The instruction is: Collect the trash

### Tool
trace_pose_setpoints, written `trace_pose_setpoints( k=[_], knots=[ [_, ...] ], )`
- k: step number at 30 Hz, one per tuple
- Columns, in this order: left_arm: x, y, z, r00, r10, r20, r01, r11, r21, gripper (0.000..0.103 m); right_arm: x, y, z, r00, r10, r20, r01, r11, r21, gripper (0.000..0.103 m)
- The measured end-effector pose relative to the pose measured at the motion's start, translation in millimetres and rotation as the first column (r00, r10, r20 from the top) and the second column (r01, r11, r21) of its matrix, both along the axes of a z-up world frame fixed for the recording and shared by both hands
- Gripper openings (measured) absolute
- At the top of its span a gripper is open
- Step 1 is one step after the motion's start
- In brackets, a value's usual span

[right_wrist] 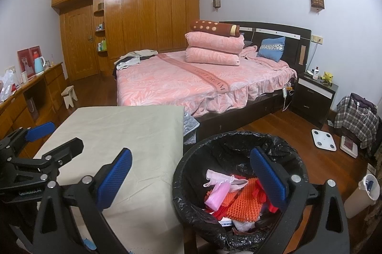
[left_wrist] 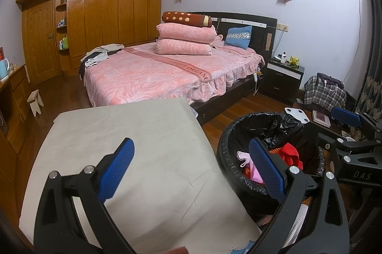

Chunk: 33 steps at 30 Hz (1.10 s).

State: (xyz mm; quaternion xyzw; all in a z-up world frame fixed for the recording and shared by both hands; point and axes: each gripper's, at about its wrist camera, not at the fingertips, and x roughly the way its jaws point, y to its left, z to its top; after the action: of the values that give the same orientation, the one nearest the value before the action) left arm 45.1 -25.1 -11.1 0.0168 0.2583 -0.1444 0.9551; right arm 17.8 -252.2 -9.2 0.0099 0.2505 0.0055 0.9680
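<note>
Bed [right_wrist: 191, 86]: pink cover, at the rear. Table [right_wrist: 124, 134]: beige cloth, bare, foreground. Bin [right_wrist: 191, 170]: black liner, set just beside the table's right edge. Trash [right_wrist: 236, 196]: pink, orange and red pieces, contained in the bin. Left gripper [left_wrist: 191, 170]: jaws spread, nothing held. Right gripper [right_wrist: 191, 177]: jaws spread, nothing held, one finger over the bin.

Blue textured pads [left_wrist: 267, 168] are seen on black gripper frames. The bin [right_wrist: 186, 191] is lined with a black bag; pink, red and knobbly orange items [right_wrist: 241, 203] are seen inside. The table cloth [left_wrist: 133, 148] is plain beige. The bedspread [right_wrist: 181, 86] is pink with a leaf pattern. Blue pillow [right_wrist: 272, 47], brown dotted roll [right_wrist: 212, 27], plaid bag [right_wrist: 353, 120], orange-brown wardrobe [left_wrist: 114, 12].
</note>
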Motion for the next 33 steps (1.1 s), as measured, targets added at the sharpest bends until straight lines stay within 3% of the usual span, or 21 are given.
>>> trace_pose_setpoints(
  k=[33],
  knots=[
    [-0.2, -0.8, 1.2, 1.000, 0.000, 0.001, 0.000, 1.000, 0.000, 0.094, 2.7, -1.2, 4.2, 1.000, 0.002, 0.006, -0.002, 1.000, -0.003, 0.097]
  ],
)
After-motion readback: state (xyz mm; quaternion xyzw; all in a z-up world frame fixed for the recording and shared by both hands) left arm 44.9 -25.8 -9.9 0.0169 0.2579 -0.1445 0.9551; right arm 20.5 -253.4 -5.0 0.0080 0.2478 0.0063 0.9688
